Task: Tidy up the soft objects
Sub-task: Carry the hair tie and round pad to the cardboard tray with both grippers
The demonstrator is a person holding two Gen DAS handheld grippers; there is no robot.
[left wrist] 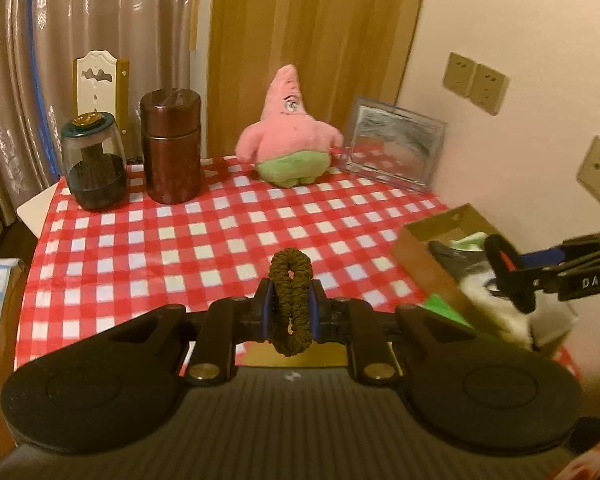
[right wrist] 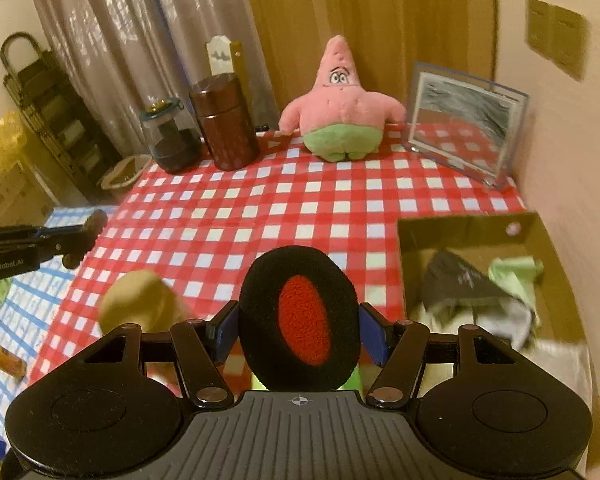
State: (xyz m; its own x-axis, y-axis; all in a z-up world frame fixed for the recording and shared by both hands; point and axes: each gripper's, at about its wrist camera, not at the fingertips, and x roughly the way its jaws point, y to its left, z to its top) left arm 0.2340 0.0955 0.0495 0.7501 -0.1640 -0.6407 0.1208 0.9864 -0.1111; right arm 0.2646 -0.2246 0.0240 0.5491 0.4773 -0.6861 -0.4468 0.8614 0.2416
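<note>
1. My left gripper [left wrist: 291,308] has its jaws drawn in narrow, pinching a dark olive scrunchie [left wrist: 290,300] that stands up as a squeezed loop between the blue pads. I judge the narrow squeeze suits so thin and springy a band.
2. My right gripper [right wrist: 299,332] stands much wider, its pads pressing both edges of a black foam ear pad [right wrist: 299,316] with a red centre. It is held upright and edge-on, which I judge keeps it from folding.
3. Both items hang above the red-and-white checked cloth [right wrist: 260,216], not resting on it.
4. The cardboard box [right wrist: 460,236] sits at the right edge of the table near the wall, already holding a dark cloth [right wrist: 460,284], a pale green piece and something white. I take it as the collecting place, so both loads probably belong there.
5. A pink starfish plush [right wrist: 342,104] sits upright at the back of the table, between a brown canister [right wrist: 224,124] and a clear-framed mirror [right wrist: 466,120]. A tan soft thing [right wrist: 140,300], blurred, lies near my right gripper's left side. I judge both are unsorted.
6. Writing: "GenRobot.AI" reads on the left gripper's side in the right wrist view, and "DAS" on the right gripper's side in the left wrist view. The marks on the dark cloth are too blurred to read.
</note>
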